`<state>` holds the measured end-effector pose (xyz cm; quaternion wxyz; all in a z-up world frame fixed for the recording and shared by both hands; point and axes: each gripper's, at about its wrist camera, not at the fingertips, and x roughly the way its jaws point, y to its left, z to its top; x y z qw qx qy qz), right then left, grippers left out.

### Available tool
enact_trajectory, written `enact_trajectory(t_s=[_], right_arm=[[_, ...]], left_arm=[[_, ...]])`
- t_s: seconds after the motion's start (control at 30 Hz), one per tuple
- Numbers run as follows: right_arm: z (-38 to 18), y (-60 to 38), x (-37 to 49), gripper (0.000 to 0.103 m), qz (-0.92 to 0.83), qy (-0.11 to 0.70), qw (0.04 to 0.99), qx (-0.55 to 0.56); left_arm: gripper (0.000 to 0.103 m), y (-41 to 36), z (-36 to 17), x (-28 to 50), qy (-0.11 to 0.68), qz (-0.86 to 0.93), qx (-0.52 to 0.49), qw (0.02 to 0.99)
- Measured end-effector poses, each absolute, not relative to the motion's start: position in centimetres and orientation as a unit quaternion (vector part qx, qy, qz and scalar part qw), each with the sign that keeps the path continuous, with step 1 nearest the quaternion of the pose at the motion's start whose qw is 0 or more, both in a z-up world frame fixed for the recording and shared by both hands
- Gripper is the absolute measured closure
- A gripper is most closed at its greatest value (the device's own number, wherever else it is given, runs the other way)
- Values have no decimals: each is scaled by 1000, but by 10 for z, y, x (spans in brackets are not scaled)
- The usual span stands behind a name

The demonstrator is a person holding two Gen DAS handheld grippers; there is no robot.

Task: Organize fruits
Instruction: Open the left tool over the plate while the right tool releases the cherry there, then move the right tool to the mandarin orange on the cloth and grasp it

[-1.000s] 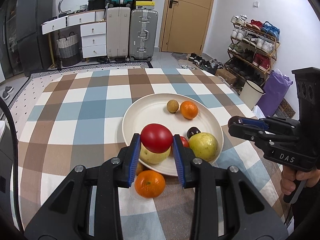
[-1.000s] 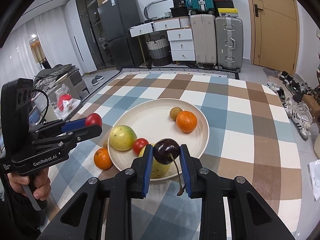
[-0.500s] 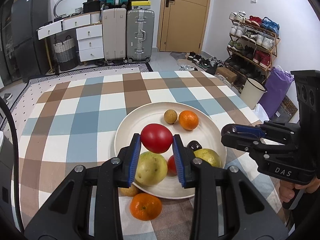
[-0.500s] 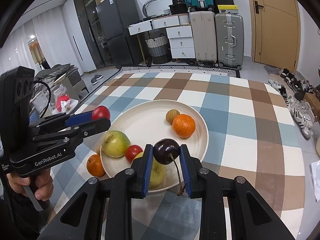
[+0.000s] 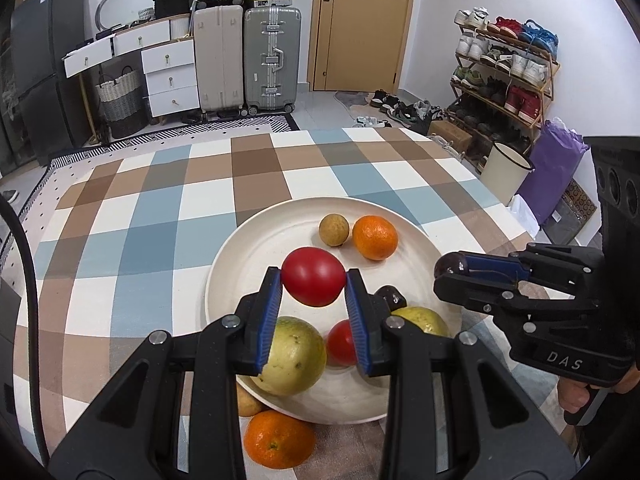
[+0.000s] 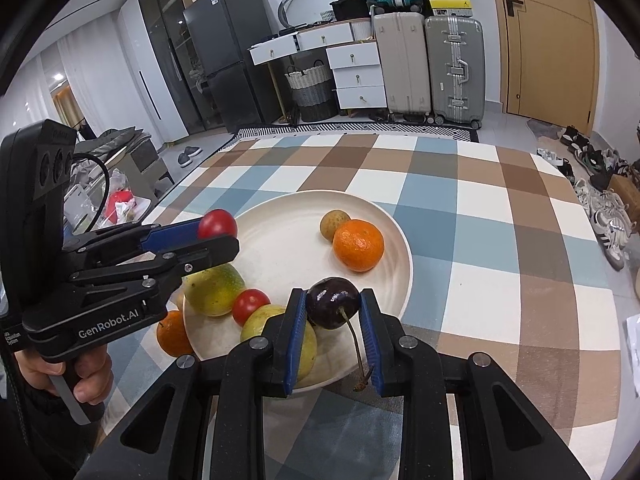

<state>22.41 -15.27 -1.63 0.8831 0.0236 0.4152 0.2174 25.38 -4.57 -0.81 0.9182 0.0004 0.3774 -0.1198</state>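
My left gripper [image 5: 313, 285] is shut on a red tomato [image 5: 313, 281] and holds it above the cream plate [image 5: 256, 248]. My right gripper [image 6: 333, 307] is shut on a dark cherry [image 6: 332, 302] with its stem hanging down, above the plate's near rim [image 6: 402, 280]. On the plate lie an orange [image 5: 375, 237], a small brown longan [image 5: 334, 230], two yellow-green fruits [image 5: 294, 354], a small red tomato [image 5: 340, 342] and another dark cherry [image 5: 390, 295]. A second orange [image 5: 278, 438] and a brownish fruit [image 5: 248, 400] lie on the cloth beside the plate.
The table has a checked blue, brown and white cloth [image 5: 160, 208]. Its far edge faces suitcases [image 5: 272, 56] and white drawers [image 5: 168, 76]. A shoe rack [image 5: 504, 72] and a white bin [image 5: 506, 170] stand to the right of the table.
My left gripper has carried the red tomato forward from the plate's near rim to over its middle. My right gripper has moved slightly forward with the cherry.
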Motion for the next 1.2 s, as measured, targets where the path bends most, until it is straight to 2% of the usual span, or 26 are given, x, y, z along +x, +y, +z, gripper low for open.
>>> enact_trajectory(t_s=[0.23, 0.3, 0.33, 0.4, 0.5, 0.57, 0.63, 0.73, 0.8, 0.83, 1.2], right_arm=[[-15, -152, 224, 75, 216, 411, 885, 24], [-11, -152, 219, 67, 220, 401, 889, 20], [-9, -152, 218, 59, 218, 398, 891, 18], [-5, -153, 215, 56, 215, 392, 894, 17], [-1, -156, 211, 52, 207, 390, 897, 20], [2, -158, 207, 39, 204, 389, 898, 20], [5, -160, 202, 27, 202, 386, 900, 20], [10, -161, 192, 11, 198, 380, 903, 21], [13, -160, 185, 7, 189, 378, 906, 17], [14, -159, 182, 4, 185, 377, 907, 15], [10, -151, 154, 1, 172, 392, 903, 26]], left_arm=[[74, -49, -12, 254, 383, -121, 7, 916], [73, -48, -9, 250, 379, -122, 8, 917], [73, -47, -8, 249, 378, -123, 6, 917], [70, -44, -4, 245, 377, -122, 3, 918], [48, -36, 3, 234, 369, -115, -4, 922], [28, -29, 9, 221, 354, -108, -8, 929], [19, -22, 14, 209, 342, -104, -8, 934], [17, -8, 18, 191, 338, -95, -13, 936], [11, 0, 18, 180, 340, -89, -13, 936], [3, 2, 18, 175, 340, -86, -12, 936], [1, 29, 7, 130, 344, -63, -12, 937]])
